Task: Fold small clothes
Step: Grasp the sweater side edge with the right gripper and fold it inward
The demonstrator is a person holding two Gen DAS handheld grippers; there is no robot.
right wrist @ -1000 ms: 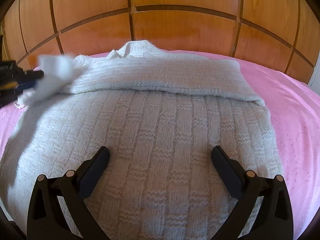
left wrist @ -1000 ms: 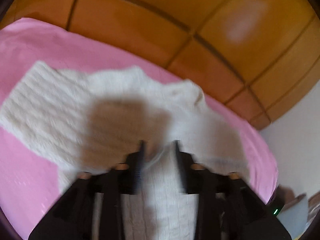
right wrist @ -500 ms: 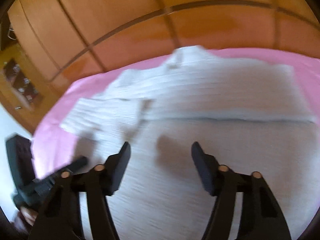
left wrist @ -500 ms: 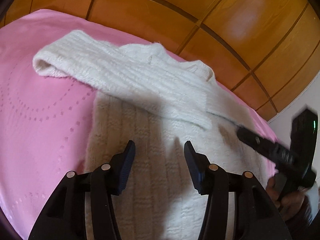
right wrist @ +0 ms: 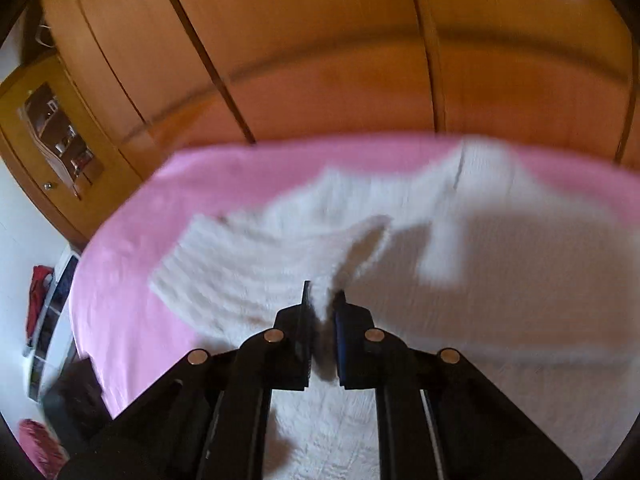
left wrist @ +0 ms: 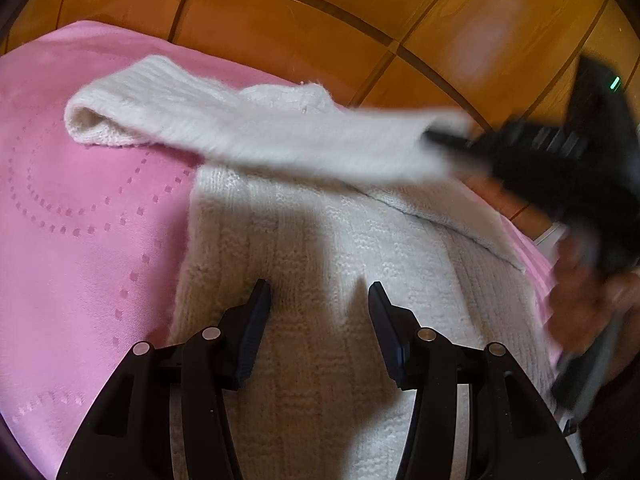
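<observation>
A white knitted sweater (left wrist: 320,280) lies spread on a bed with a pink bedspread (left wrist: 80,240), its collar toward the wooden headboard (left wrist: 300,20). That flat, face-down lay gives the person a clear body panel to fold the sleeves and sides over.

The right gripper (right wrist: 322,300) has its jaws pressed together on a fold of the white knit; cloth shows between the fingers and trails out ahead of them. In the left wrist view the same gripper (left wrist: 444,136) holds the end of a sleeve (left wrist: 280,136), which stretches in a raised band across the upper part of the sweater. Pinching the sleeve at its end is probably the point: it lets the whole length be carried across the chest in one go instead of dragging in a heap. The sleeve and the right hand (left wrist: 580,300) are blurred, so exactly where the cloth is gripped cannot be told.

The left gripper (left wrist: 316,300) sits low over the body of the sweater with its jaws spread about halfway and nothing between them. Whether its fingertips touch the knit is not clear. Its place near the left edge of the body looks chosen to steady the garment while the sleeve is pulled, so the panel does not slide on the smooth bedspread.

The far end of the sleeve band, with its open rounded fold, rests on the pink cloth beyond the sweater's left edge.
</observation>
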